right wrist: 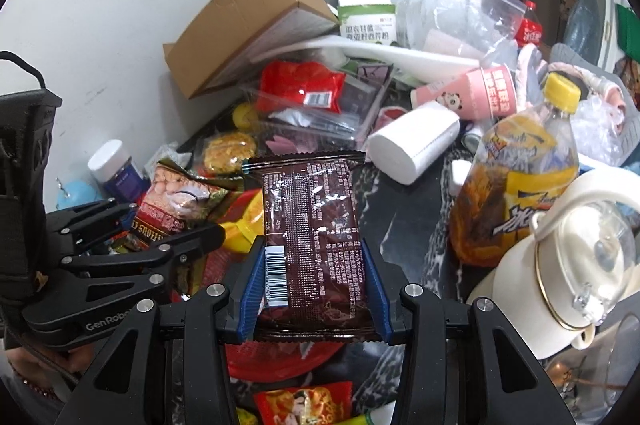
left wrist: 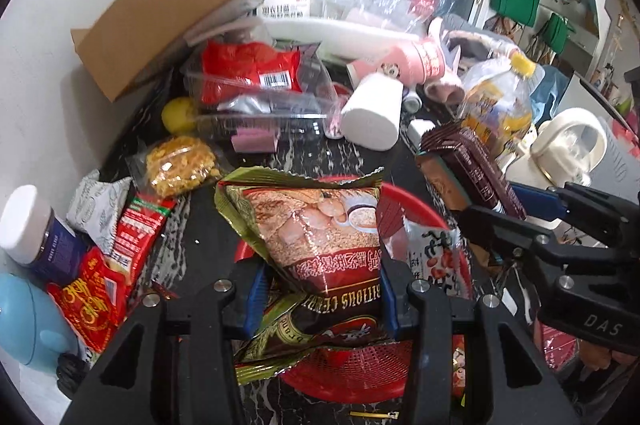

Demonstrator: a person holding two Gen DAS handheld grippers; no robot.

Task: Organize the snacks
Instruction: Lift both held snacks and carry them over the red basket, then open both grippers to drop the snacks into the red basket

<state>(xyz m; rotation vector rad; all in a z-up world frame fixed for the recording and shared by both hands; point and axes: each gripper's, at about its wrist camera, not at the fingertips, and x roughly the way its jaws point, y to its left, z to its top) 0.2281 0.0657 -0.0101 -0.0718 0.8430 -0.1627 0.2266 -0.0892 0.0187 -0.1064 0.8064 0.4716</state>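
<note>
My left gripper (left wrist: 322,289) is shut on a green-and-red cereal packet (left wrist: 316,225), which hangs above a red mesh basket (left wrist: 424,209) on the dark marbled counter. A white-and-red snack bag (left wrist: 436,257) lies in the basket. My right gripper (right wrist: 314,289) is shut on a dark brown snack packet (right wrist: 312,217) with a barcode, above the basket's near rim (right wrist: 272,361). In the left wrist view the right gripper (left wrist: 516,209) comes in from the right with the brown packet (left wrist: 472,161). In the right wrist view the left gripper (right wrist: 164,221) and cereal packet (right wrist: 176,197) are at the left.
Clutter rings the basket: a tilted cardboard box (left wrist: 176,5), a clear tub with a red bag (left wrist: 252,73), a white cylinder (left wrist: 372,113), a yellow-capped bottle (right wrist: 520,177), a cream kettle (right wrist: 568,257), a blue jar (left wrist: 28,225) and red packets (left wrist: 92,301).
</note>
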